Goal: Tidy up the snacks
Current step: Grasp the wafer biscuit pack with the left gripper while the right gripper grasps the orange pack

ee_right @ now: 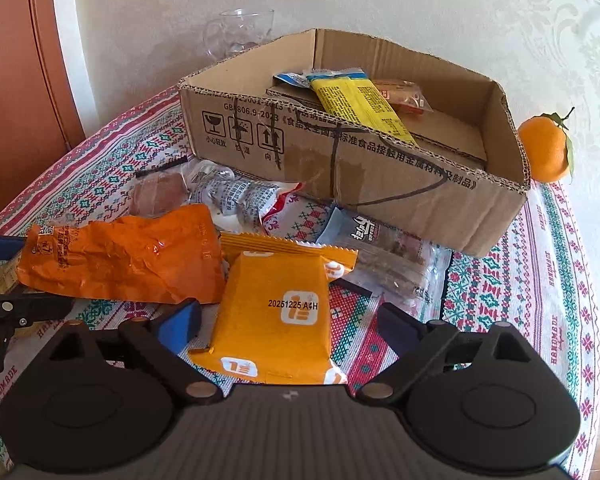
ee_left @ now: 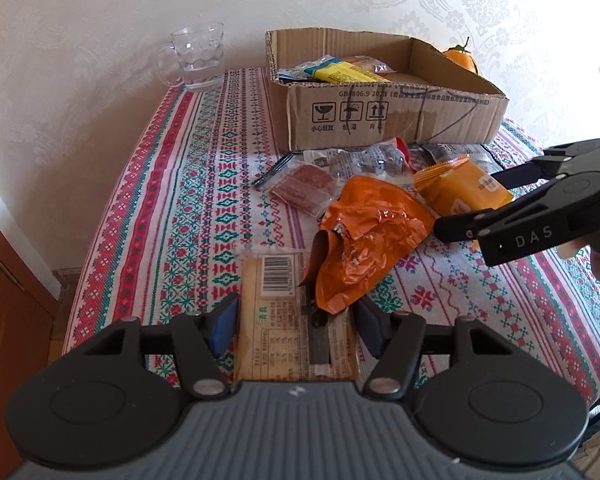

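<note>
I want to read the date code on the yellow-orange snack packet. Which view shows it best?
The right wrist view: the yellow-orange snack packet lies close, between the open right tongs, with its printed date code facing the camera. The left wrist view shows it farther off, angled, partly behind the right tongs, code unreadable.

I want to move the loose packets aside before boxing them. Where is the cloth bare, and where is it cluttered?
Bare cloth runs from the glass mug down the table's left side, left of the cardboard box. Another bare strip lies below the box's corner near the orange. The stretch in front of the box is crowded with packets, including the orange wrapper.
</note>
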